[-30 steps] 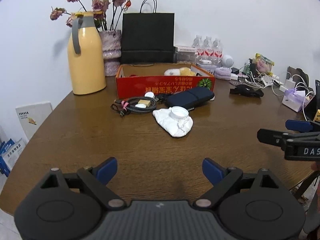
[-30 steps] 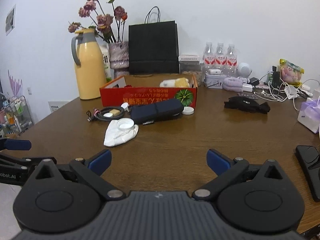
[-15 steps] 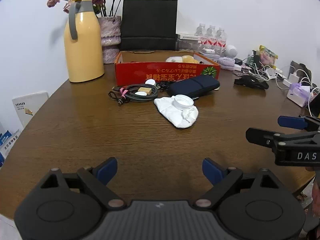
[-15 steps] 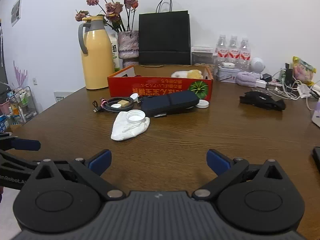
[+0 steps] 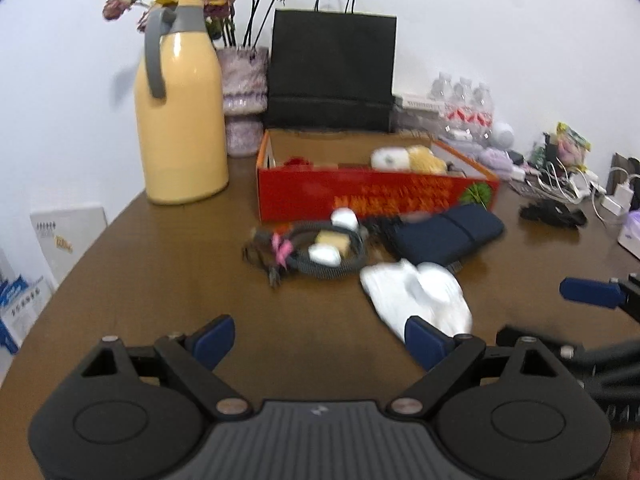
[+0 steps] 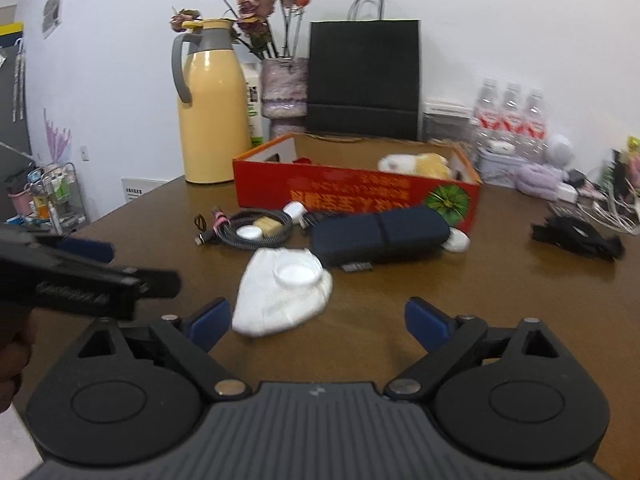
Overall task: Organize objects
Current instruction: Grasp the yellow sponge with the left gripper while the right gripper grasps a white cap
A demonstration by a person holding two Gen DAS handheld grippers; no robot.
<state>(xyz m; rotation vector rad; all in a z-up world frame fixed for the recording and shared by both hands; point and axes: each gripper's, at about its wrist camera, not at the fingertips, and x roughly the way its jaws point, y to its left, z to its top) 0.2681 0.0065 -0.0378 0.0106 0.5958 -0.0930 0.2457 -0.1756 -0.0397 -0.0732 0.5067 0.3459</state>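
A white cloth pouch with a white lid on it lies on the brown table just ahead of both grippers. Behind it are a dark blue case, a coiled cable with small white and tan items, and an open red box holding white and yellow soft things. My left gripper is open and empty. My right gripper is open and empty, its jaws either side of the pouch's near end.
A yellow thermos jug, a vase of dried roses and a black paper bag stand behind the box. Water bottles, chargers and a black strap crowd the right side.
Both grippers have moved forward toward the pouch and the box. The two grippers are now closer together. Both stay open.
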